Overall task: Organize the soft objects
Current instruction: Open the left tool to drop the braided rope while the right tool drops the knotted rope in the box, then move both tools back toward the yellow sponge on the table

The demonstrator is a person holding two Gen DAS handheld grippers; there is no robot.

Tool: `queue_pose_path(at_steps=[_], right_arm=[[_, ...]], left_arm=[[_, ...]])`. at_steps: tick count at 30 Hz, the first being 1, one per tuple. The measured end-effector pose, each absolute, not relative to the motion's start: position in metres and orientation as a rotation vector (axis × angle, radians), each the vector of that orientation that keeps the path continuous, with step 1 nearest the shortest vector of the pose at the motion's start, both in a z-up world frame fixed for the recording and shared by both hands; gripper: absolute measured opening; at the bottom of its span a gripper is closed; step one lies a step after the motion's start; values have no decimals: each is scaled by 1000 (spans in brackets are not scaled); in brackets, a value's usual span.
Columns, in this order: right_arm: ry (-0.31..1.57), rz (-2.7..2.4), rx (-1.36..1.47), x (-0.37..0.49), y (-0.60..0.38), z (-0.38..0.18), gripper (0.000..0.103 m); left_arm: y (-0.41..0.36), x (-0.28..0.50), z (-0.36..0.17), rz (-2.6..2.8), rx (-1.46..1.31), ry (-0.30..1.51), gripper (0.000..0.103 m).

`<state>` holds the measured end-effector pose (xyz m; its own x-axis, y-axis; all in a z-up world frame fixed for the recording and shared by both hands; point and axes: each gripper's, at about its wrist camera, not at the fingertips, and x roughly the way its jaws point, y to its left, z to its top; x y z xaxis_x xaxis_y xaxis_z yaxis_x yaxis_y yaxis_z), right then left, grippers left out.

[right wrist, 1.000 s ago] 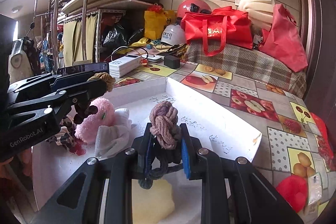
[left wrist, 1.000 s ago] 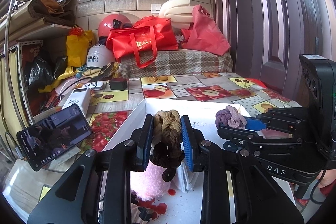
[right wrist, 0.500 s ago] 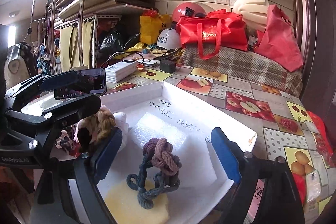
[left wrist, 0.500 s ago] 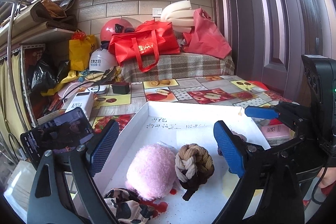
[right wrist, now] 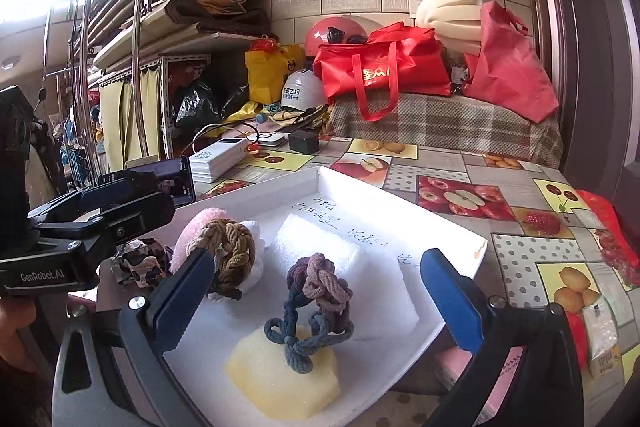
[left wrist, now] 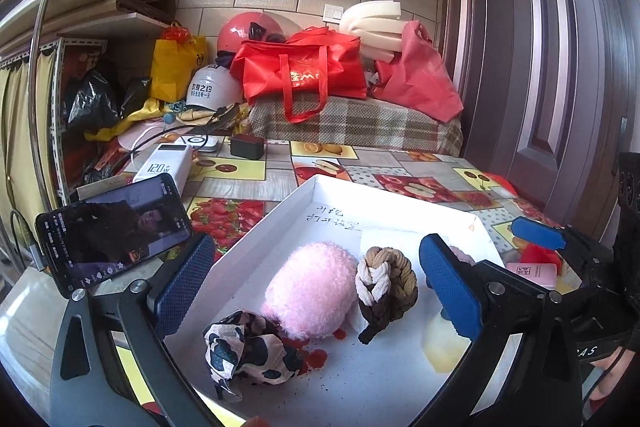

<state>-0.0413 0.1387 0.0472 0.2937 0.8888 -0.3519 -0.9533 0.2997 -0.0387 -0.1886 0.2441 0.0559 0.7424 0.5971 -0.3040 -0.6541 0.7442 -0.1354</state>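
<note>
A white tray holds the soft objects. A brown and white rope knot lies beside a pink fluffy ball and a cow-print cloth. My left gripper is open and empty above them. In the right wrist view a purple and blue rope knot rests on a yellow sponge in the tray. My right gripper is open around it without touching. The brown knot also shows there.
A phone stands at the tray's left. A power bank, a black box, helmets and red bags crowd the table's back. A white foam sheet lies in the tray. A pink packet sits at the right.
Both grippers opened and let go: the brown knot dropped beside the pink ball, the purple knot onto the yellow sponge. Both grippers then drew back a little.
</note>
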Motion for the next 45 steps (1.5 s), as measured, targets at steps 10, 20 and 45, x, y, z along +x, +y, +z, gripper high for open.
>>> queue_pose_path(at_steps=[10,20,45], right_arm=[[255,1169,-206,-43,115,49,103],[272,1095,-185,-33,54,50,103],[639,1020,-594,36,49,1,67]], left_arm=[[224,-191,58,765,-159,232,103],[194,-186,57,713,-126,259,103],[116,-136,59,419,7,369,103]])
